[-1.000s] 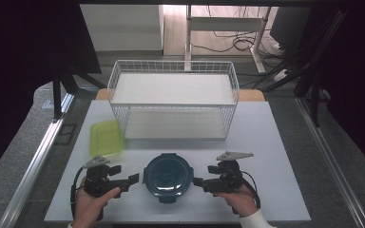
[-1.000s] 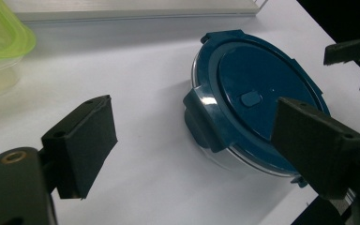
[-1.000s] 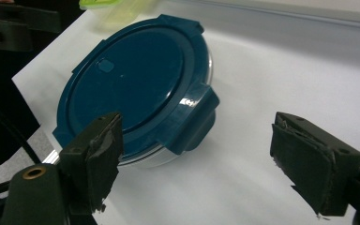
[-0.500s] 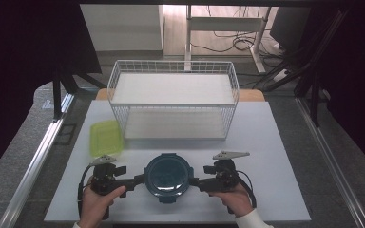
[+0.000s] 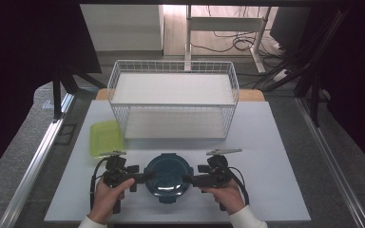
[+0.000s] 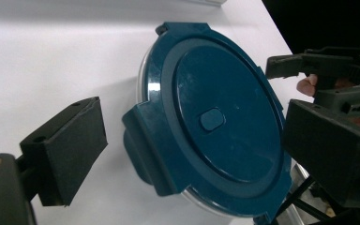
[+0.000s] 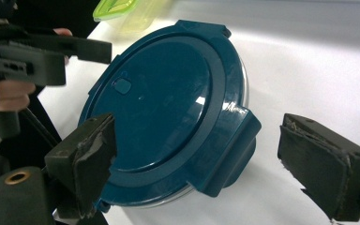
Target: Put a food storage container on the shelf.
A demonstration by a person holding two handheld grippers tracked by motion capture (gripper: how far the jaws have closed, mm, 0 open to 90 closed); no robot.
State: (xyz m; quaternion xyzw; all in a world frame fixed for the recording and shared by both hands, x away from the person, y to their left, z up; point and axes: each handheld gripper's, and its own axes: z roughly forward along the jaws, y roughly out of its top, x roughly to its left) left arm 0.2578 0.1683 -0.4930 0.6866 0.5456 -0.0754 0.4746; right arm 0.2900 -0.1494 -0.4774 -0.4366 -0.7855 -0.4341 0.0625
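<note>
between both wide-open tongs (image 5: 148,176), blue round lid (image 5: 168,176) with no legible writing

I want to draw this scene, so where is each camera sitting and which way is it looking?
High view: sits above the person's side of the table, looking forward and down at the round blue container, green box and wire basket; both hands show, with the left gripper and right gripper.
Left gripper view: rides that gripper, looking along its open jaws at a side latch.
Right gripper view: rides that gripper, looking between its open jaws at the opposite latch.
All three share the container; each gripper view also catches the other gripper.
</note>
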